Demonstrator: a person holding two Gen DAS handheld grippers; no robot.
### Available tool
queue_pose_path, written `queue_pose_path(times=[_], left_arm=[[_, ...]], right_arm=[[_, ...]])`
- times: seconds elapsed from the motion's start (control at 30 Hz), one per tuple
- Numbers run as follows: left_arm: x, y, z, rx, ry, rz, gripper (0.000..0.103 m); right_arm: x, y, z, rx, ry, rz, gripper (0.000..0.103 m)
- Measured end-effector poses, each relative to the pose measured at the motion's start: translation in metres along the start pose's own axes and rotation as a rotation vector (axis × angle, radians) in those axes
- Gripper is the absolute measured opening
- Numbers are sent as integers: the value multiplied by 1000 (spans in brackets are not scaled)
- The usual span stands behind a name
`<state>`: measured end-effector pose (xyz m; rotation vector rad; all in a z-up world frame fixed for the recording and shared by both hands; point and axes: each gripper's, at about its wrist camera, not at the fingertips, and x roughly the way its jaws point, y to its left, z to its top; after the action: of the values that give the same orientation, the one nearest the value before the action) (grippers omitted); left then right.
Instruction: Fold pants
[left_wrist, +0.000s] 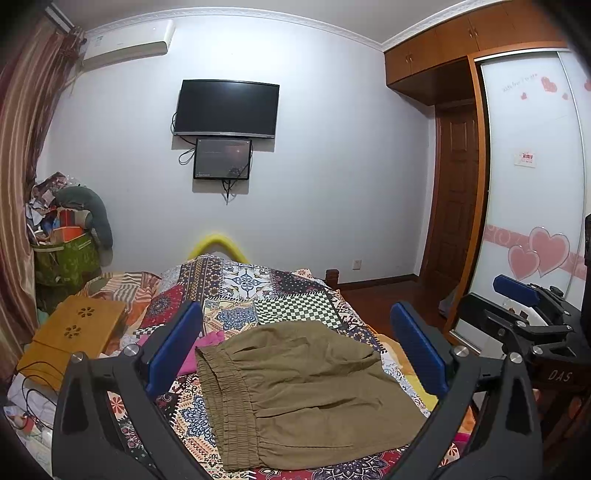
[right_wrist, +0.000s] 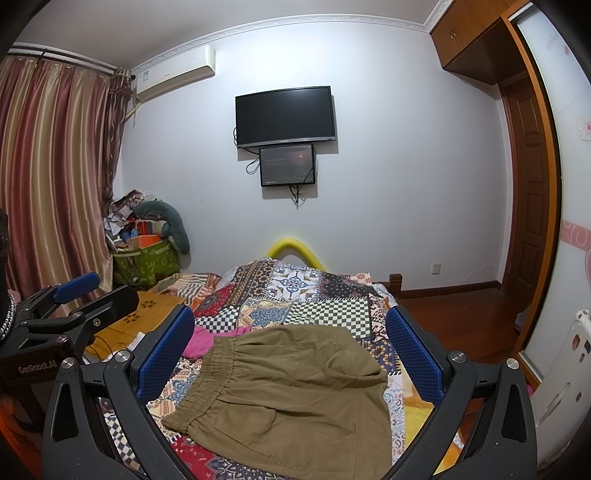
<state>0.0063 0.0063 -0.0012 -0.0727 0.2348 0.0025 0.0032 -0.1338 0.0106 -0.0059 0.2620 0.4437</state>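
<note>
The olive-brown pants (left_wrist: 303, 391) lie folded into a compact rectangle on the patchwork bedspread (left_wrist: 258, 291), elastic waistband to the left. They also show in the right wrist view (right_wrist: 291, 391). My left gripper (left_wrist: 295, 347) is open and empty, held above the pants with its blue pads either side. My right gripper (right_wrist: 291, 350) is open and empty, also above the pants. The right gripper also shows at the right edge of the left wrist view (left_wrist: 524, 299). The left gripper shows at the left edge of the right wrist view (right_wrist: 74, 295).
A pink garment (left_wrist: 207, 350) lies beside the waistband. A wooden lap table (left_wrist: 74, 332) sits on the bed's left side. A green bin of clutter (left_wrist: 66, 254) stands in the corner. A wardrobe (left_wrist: 528, 184) and door (left_wrist: 454, 192) are at right. A TV (left_wrist: 227, 109) hangs on the far wall.
</note>
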Motion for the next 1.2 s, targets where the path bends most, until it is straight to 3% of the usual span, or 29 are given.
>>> queue_pose_path(times=[0.7, 1.0, 1.2], left_arm=[[9, 3, -3, 1, 22, 1, 103], [55, 22, -7, -17, 114, 36, 103], [108, 52, -23, -20, 229, 120, 103]], right_arm=[[9, -4, -3, -1, 23, -12, 103], [46, -32, -19, -27, 102, -103, 103], [81, -65, -39, -44, 210, -194, 103]])
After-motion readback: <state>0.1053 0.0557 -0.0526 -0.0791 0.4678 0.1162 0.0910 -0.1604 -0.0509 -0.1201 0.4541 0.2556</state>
